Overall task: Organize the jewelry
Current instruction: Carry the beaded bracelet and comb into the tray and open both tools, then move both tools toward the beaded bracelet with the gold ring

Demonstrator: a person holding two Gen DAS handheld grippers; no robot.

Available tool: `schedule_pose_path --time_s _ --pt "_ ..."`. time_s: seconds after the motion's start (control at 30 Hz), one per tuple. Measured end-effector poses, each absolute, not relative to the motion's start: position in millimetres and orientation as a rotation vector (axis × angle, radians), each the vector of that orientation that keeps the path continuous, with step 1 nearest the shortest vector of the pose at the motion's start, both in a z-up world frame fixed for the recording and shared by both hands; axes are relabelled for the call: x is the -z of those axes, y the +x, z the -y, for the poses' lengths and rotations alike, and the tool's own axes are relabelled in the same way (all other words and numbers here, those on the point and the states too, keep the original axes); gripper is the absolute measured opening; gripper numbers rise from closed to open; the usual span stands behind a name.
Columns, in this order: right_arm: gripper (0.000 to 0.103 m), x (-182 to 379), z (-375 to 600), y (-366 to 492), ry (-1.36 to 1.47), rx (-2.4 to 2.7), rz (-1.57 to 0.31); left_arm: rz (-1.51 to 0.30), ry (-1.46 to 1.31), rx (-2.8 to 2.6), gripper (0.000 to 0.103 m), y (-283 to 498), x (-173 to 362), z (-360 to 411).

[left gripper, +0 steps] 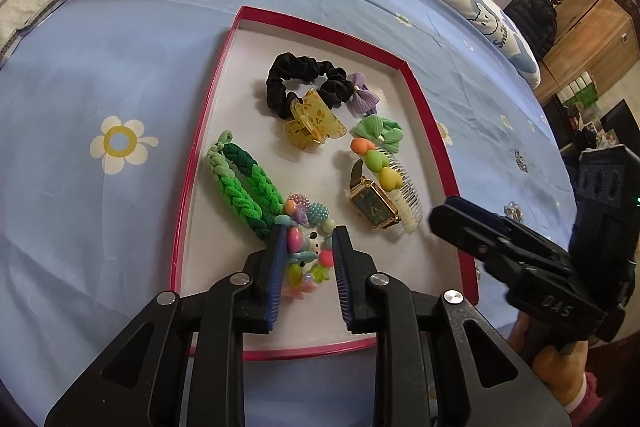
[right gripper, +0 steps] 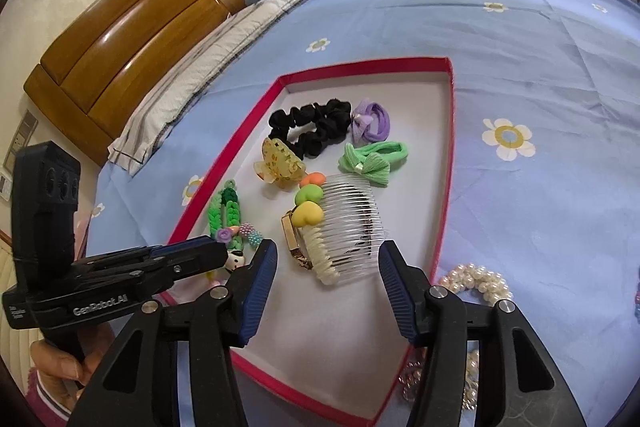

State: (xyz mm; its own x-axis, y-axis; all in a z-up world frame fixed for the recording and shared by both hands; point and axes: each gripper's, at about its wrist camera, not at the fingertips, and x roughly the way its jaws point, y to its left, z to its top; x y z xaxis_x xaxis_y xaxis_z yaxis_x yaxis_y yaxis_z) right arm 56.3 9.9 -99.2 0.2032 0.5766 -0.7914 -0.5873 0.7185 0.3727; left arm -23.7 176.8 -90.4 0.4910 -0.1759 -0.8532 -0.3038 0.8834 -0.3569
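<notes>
Left claw point(left gripper: 310, 231) astride beaded bracelet point(left gripper: 306, 247)

The left tongs point(left gripper: 310, 239) cover part of the colourful bead bracelet point(left gripper: 308, 251), so whether their pads touch it cannot be told. The hair comb point(right gripper: 352, 227) hides most of the gold watch point(right gripper: 294, 239) in the right wrist view. There the pearl strand point(right gripper: 478, 285) runs behind the right tongs point(right gripper: 326, 255), and a chain point(right gripper: 412, 383) beside the red tray point(right gripper: 446, 163) is too blurred to identify.

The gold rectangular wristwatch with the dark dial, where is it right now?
The gold rectangular wristwatch lies in the red-rimmed tray, toward its right side in the left wrist view, touching the clear heart-topped comb.
</notes>
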Motion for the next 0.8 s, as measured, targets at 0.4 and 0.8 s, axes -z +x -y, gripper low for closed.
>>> schedule_pose_path --time_s 0.4,0.8 --pt "0.059 71.9 59.4 50.4 0.1 -0.735 -1.05 -1.027 -0.418 -0.099 0.047 -29.1 67.8 -156.1" --pt "0.061 72.6 162.5 46.8 0.219 -0.534 -1.052 -0.992 -0.292 0.036 0.052 -23.5 39.6 -92.0"
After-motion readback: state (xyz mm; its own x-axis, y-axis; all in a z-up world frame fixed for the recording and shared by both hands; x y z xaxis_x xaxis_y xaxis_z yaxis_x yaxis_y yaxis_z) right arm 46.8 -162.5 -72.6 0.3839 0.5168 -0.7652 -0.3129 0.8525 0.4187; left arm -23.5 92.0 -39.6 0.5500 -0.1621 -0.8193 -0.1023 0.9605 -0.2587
